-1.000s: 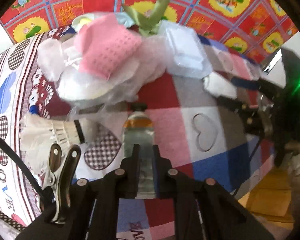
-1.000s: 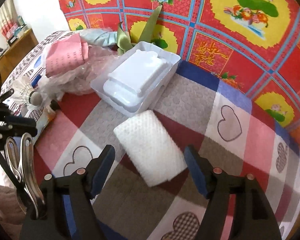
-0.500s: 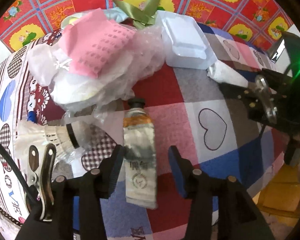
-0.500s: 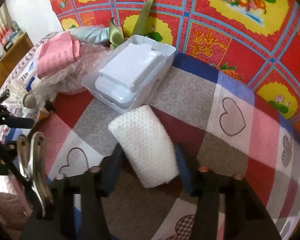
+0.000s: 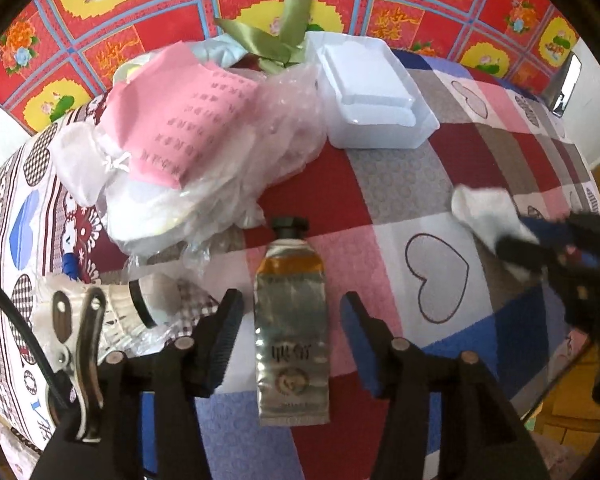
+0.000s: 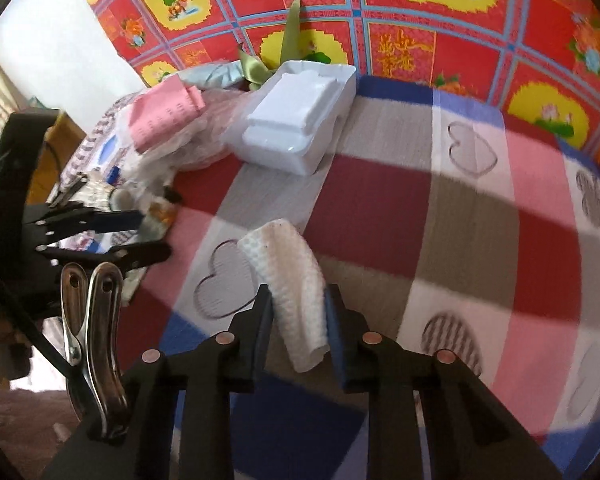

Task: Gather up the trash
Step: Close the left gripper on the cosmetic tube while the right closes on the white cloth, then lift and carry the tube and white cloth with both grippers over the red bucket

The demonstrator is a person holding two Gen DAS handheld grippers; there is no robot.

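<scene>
1. Checked cloth with heart shapes covers the surface, which looks like a bed; a red and yellow flowered cloth lies beyond it.
2. Left tongs stand apart over a silver tube with a black cap; the tube lies flat between the pads, and neither pad touches it. The jaws are closing slightly.
3. Right tongs are closing on a white foam wrap, which is bent and lifted off the cloth; the pads press both its sides.
4. In the left wrist view the same wrap and the right tongs are blurred at the right edge.
5. A heap of trash sits at the far side: a pink printed sheet, crumpled clear plastic, a white plastic tray and a green ribbon. What lies under the plastic is hard to make out.
6. A shuttlecock lies left of the tube, partly hidden by a metal clip on the rig.
7. The tube's print is too blurred to read.
</scene>
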